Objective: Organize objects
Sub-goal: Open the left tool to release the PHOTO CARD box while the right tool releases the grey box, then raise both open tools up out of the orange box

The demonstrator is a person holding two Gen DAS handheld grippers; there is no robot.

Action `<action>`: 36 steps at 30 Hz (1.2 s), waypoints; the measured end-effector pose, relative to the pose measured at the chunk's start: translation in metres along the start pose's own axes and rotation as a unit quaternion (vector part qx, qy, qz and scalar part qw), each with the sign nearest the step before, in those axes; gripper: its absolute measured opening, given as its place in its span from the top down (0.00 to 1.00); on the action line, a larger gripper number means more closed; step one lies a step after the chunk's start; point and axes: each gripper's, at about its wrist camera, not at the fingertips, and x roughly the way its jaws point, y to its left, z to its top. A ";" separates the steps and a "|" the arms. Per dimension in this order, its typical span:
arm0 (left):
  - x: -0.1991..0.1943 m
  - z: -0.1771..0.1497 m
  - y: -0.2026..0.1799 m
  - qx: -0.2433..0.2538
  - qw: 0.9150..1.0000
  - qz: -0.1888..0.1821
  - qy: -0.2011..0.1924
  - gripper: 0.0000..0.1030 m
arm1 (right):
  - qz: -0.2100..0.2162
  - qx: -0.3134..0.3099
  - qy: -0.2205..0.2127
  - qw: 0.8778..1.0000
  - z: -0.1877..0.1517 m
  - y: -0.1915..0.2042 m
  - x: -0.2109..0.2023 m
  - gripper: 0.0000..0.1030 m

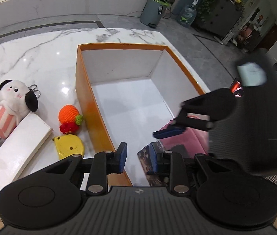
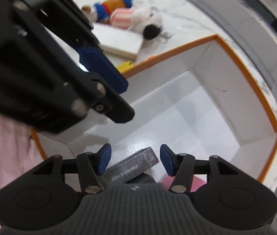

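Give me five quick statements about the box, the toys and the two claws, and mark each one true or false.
1. The orange box has white inner walls. True.
2. The yellow tape measure lies inside the box. False: it lies on the table beside it.
3. The right claw stands open above the photo card box. True.
4. The white plush dog is in the box. False: it is on the marble table.
5. The left claw clamps the crocheted orange. False: it holds nothing.
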 end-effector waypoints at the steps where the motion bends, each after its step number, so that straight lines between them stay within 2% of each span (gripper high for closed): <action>1: 0.000 -0.001 0.001 0.000 1.000 -0.004 -0.001 0.71 | 0.003 -0.003 0.011 1.000 0.004 -0.002 0.005 0.44; 5: 0.005 -0.002 0.005 0.003 1.000 -0.017 -0.003 0.71 | 0.007 0.001 0.046 0.999 0.015 -0.006 0.024 0.41; 11: 0.006 -0.011 -0.009 0.085 0.996 0.001 -0.005 0.72 | -0.007 -0.015 0.093 0.996 0.017 -0.001 0.047 0.41; 14: 0.009 -0.012 -0.010 0.089 0.996 -0.001 -0.003 0.72 | -0.001 -0.011 0.108 0.994 0.017 0.000 0.055 0.40; 19: 0.012 -0.015 -0.013 0.104 0.995 0.007 -0.002 0.73 | -0.016 -0.026 0.136 0.990 0.014 0.004 0.063 0.36; 23: 0.012 -0.015 -0.016 0.115 0.993 0.025 0.000 0.80 | -0.027 -0.026 0.169 0.985 0.011 0.008 0.065 0.37; 26: 0.012 -0.014 -0.016 0.114 0.993 0.026 -0.001 0.80 | -0.024 -0.019 0.170 0.985 0.011 0.008 0.064 0.37; 30: 0.012 -0.014 -0.015 0.108 0.994 0.023 -0.004 0.80 | -0.018 -0.032 0.147 0.988 0.009 0.011 0.051 0.35; 35: 0.012 -0.013 -0.011 0.095 0.995 0.019 -0.015 0.79 | -0.001 0.030 0.097 0.995 0.007 -0.013 0.011 0.35; 36: 0.013 -0.012 -0.011 0.092 0.995 0.020 -0.016 0.79 | 0.000 0.044 0.088 0.995 0.006 -0.019 0.003 0.39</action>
